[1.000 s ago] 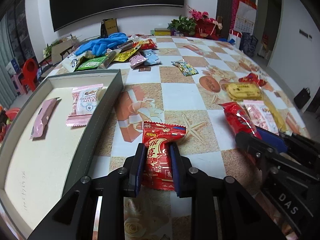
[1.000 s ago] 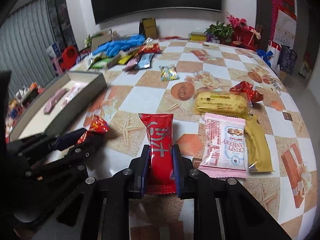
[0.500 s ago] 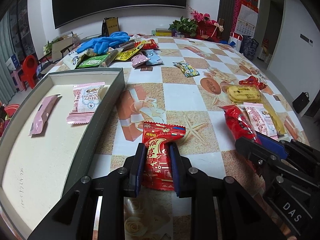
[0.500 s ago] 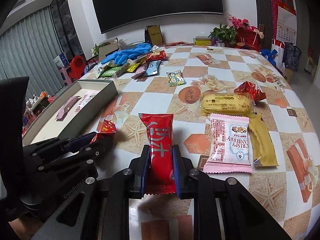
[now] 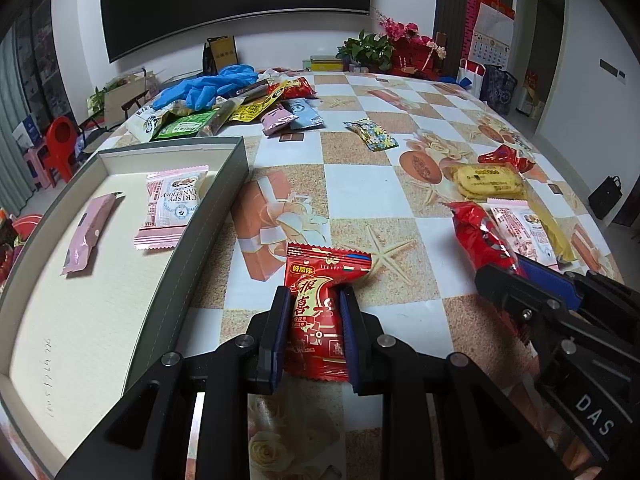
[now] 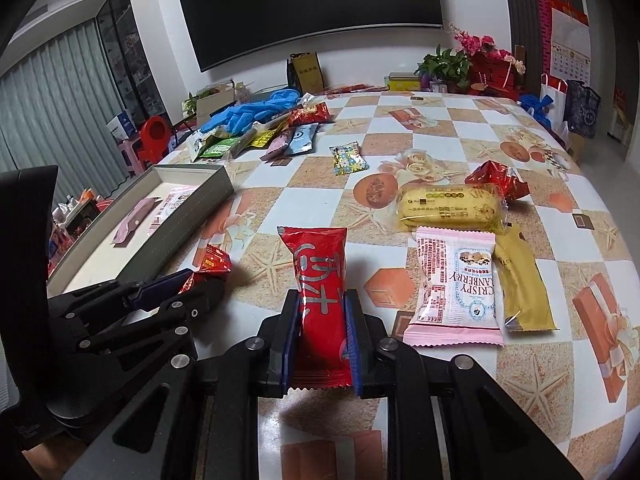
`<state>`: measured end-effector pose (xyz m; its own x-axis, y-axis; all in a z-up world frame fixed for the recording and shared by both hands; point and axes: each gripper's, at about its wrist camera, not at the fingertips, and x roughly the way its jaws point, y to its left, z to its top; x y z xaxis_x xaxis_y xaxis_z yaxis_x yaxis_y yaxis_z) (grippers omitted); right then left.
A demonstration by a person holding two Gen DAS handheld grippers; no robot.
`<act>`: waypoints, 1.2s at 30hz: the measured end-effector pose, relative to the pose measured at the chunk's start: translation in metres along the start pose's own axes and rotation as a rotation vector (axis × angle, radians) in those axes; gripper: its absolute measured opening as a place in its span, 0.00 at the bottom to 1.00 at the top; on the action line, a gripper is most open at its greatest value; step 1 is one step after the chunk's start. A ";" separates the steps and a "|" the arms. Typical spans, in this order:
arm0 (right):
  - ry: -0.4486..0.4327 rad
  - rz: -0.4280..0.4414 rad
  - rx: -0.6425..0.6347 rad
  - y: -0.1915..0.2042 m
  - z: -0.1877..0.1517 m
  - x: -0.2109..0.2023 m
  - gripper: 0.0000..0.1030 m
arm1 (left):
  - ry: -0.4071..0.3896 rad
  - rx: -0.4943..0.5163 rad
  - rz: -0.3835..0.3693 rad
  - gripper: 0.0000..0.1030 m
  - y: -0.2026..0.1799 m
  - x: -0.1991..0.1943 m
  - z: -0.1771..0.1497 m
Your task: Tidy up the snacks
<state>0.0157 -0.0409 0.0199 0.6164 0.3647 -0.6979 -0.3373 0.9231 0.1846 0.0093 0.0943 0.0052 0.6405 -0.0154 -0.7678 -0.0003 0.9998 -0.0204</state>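
Clamping a red printed snack packet [image 5: 318, 312], the left gripper [image 5: 314, 300] sits beside the grey tray's wall [image 5: 192, 264]; the right gripper [image 6: 322, 304] pinches a glossy red wrapper [image 6: 318, 276] amid bare checkered tablecloth [image 6: 360, 208].

Tray [image 5: 192, 248] near end cut off; pkt text illegible.

I read "CRISPY CRANBERRY" on pink packet [image 6: 460, 284] on table, same on packet in tray [image 5: 172, 204]; "DAS" on right gripper [image 5: 520, 276].
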 end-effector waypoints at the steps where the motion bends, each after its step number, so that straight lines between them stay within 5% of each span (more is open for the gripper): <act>1: -0.003 0.000 0.002 0.000 0.000 -0.001 0.22 | 0.001 0.003 0.002 0.25 0.000 0.000 0.000; 18: -0.006 0.034 0.078 -0.008 0.003 -0.009 0.22 | -0.006 0.021 0.021 0.24 -0.001 -0.025 0.002; 36: -0.010 0.129 -0.043 0.063 0.018 -0.019 0.22 | -0.056 -0.082 -0.002 0.23 0.047 -0.070 0.006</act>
<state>-0.0043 0.0123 0.0570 0.5729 0.4810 -0.6636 -0.4438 0.8628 0.2423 -0.0311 0.1424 0.0619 0.6826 -0.0145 -0.7306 -0.0602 0.9953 -0.0761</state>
